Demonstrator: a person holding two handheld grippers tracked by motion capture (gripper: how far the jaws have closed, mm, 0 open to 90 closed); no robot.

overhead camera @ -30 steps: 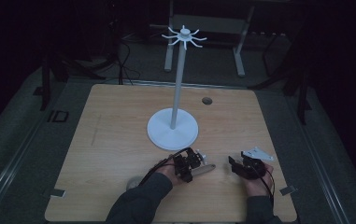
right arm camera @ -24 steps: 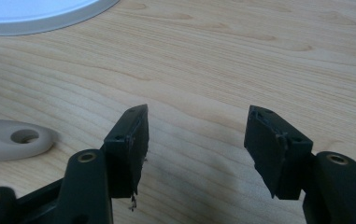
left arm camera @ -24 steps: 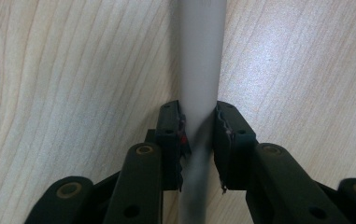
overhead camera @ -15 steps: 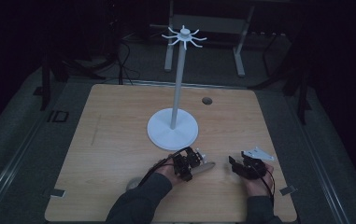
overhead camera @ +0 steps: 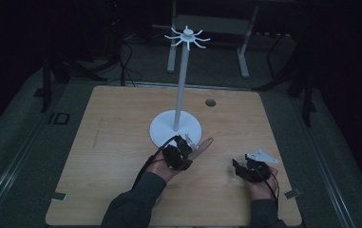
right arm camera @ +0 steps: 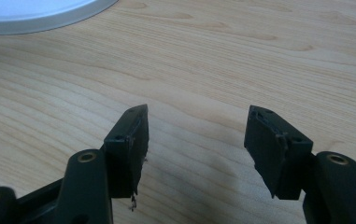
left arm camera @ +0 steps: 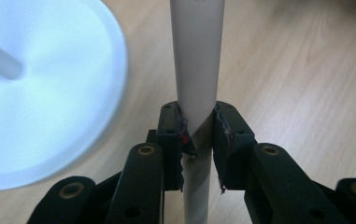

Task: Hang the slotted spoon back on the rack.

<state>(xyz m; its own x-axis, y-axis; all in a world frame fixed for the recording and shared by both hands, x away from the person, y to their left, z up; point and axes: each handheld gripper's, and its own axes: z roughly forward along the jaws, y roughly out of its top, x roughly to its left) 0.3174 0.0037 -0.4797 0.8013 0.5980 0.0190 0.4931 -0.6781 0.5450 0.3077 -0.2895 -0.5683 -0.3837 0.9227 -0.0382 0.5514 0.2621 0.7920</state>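
Bench (overhead camera: 112,142) is lying bare around both hands. Left gripper (left arm camera: 199,135) is clamping a pale utensil handle (left arm camera: 196,70) beside the stand base (left arm camera: 49,93). Right gripper (right arm camera: 196,140) is gaping over bare wood.

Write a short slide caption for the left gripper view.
Left tool clamps a pale utensil handle beside the white stand base.

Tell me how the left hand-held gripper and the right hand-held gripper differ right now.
The left hand-held gripper is shut on a pale wooden utensil handle; the right hand-held gripper stands open with nothing between its jaws. The left sits beside the white stand base, the right farther out toward the table's edge. Both have black jaws.
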